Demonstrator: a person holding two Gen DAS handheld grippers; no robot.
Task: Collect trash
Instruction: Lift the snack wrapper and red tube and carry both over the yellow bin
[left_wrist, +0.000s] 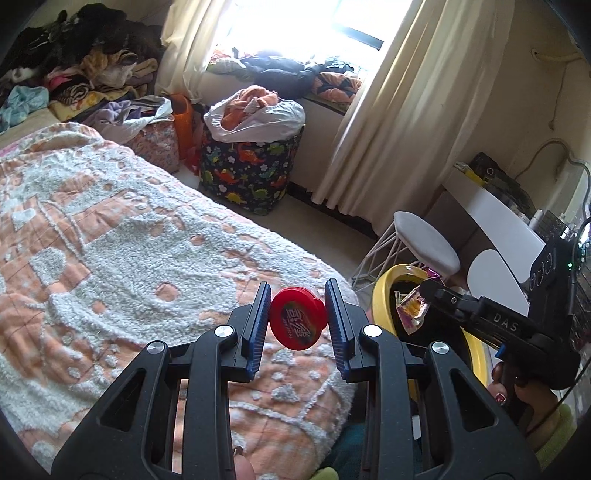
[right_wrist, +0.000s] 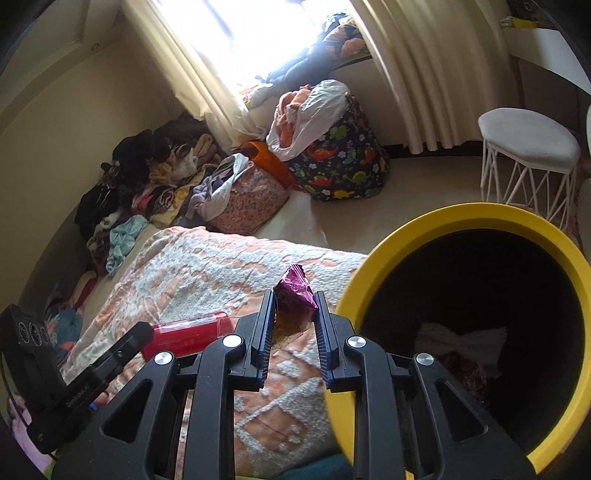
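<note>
The left gripper (left_wrist: 297, 319) holds a red round tub (left_wrist: 297, 317) between its blue pads, above the orange-and-white bedspread (left_wrist: 110, 240). The tub is tipped so its printed lid faces the left wrist camera; its left edge is against the left pad, while a thin gap seems to show at the right pad, so I judge the hold light, not firm. The lid carries large white characters and a band of small print, none of it readable here. From the right wrist view the same tub appears side-on at about 9 o'clock of the right claw, its long axis running roughly 9 to 3.

The right gripper (right_wrist: 293, 314) is closed on a crumpled purple foil wrapper (right_wrist: 295, 293), with a yellowish clear piece hanging just below it; the print on the foil is too creased to read. In the left wrist view this wrapper hangs at the bin's mouth.

The yellow-rimmed bin (right_wrist: 369, 273) lies at about 3 o'clock of the right claw, its rim just beside the right finger, with pale crumpled waste already inside. For the left claw the bin (left_wrist: 384, 284) is at about 2 o'clock, past the bed's edge, so the right hand is the nearer. I judge its drop comes first, needing only a short shift rightward over the opening.

The right tool's body reads "DAS"; the left tool's side lettering is too blurred to read.
</note>
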